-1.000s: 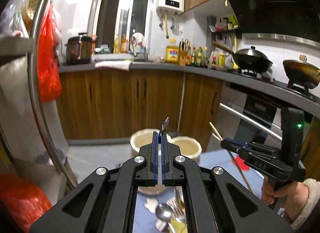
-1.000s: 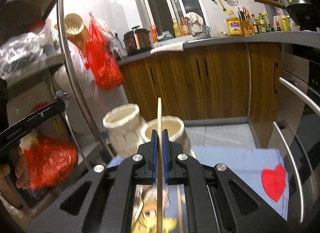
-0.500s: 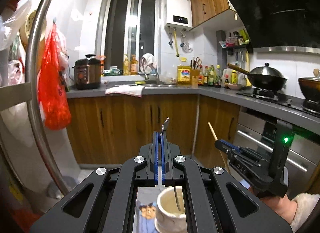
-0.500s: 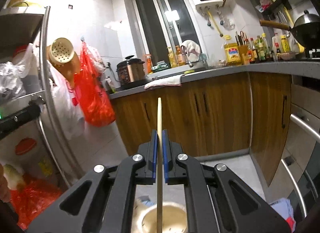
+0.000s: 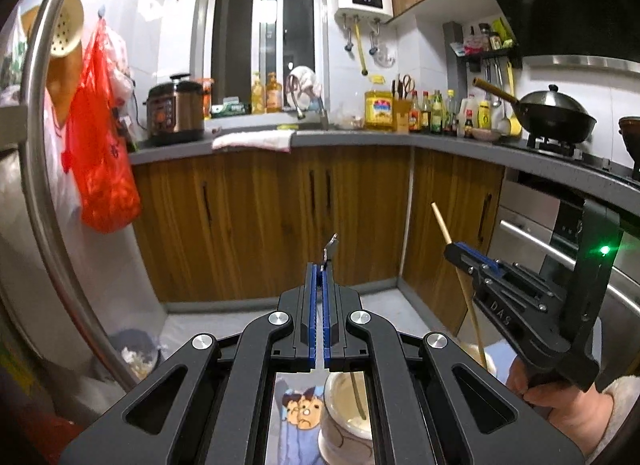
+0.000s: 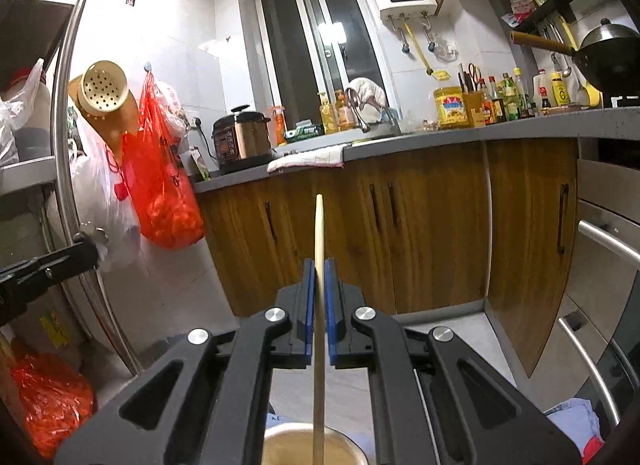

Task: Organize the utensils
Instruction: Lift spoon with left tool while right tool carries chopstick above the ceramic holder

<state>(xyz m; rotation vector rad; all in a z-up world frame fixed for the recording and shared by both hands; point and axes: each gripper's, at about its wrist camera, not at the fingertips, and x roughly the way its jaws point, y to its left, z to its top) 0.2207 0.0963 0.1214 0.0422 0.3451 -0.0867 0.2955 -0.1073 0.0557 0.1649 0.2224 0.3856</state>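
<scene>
Left tongs (image 5: 319, 265) point slightly downward over a cream holder (image 5: 347, 417), clamped tight on a thin metal utensil (image 5: 331, 246) whose tip pokes up past the blue pads; what kind, I can't tell. Right tongs (image 6: 319, 265), held in a hand (image 5: 560, 405), are closed on one wooden chopstick (image 6: 319, 305), upright, its lower end down in the second cream holder (image 6: 296, 445). Two holders, two utensils, one per tongs.
</scene>
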